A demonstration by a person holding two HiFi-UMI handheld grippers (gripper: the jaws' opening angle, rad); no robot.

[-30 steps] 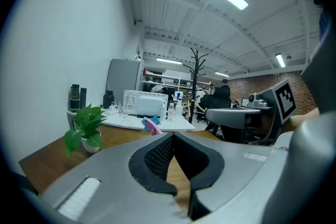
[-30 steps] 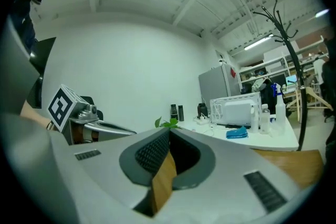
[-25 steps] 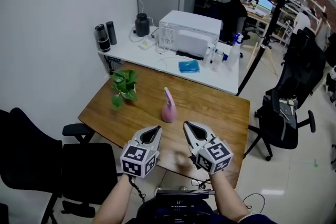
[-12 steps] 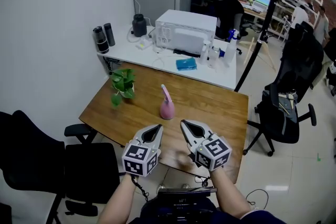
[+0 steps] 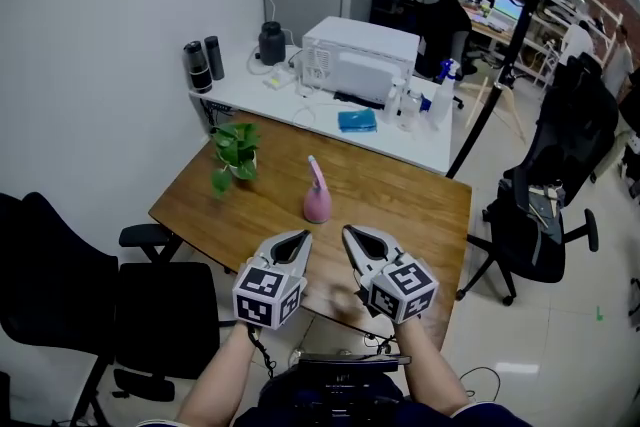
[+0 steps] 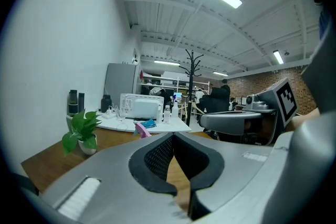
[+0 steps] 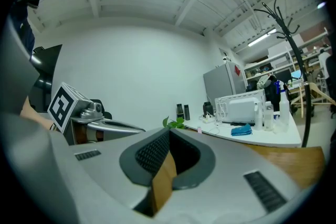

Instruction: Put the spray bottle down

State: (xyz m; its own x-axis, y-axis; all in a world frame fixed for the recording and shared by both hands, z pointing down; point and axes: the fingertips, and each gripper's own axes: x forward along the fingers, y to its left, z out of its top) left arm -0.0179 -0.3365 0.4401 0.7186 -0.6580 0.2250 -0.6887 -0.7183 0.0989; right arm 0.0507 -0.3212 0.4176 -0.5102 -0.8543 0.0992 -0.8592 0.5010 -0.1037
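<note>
A pink spray bottle (image 5: 317, 200) stands upright in the middle of the wooden table (image 5: 420, 200), untouched by either gripper. It shows small beyond the left gripper's jaws (image 6: 140, 129), and only its pink tip (image 7: 199, 129) peeks out in the right gripper view. My left gripper (image 5: 297, 240) and right gripper (image 5: 355, 237) hover side by side over the table's near edge, a short way in front of the bottle. Both are shut with nothing between their jaws, as each gripper view confirms for the left gripper (image 6: 172, 135) and the right gripper (image 7: 169, 131).
A potted plant (image 5: 236, 155) sits on the table's left side. Behind it a white table (image 5: 250, 95) carries a white appliance (image 5: 360, 63), bottles and a blue cloth (image 5: 357, 121). Black office chairs stand left (image 5: 60, 265) and right (image 5: 545, 205).
</note>
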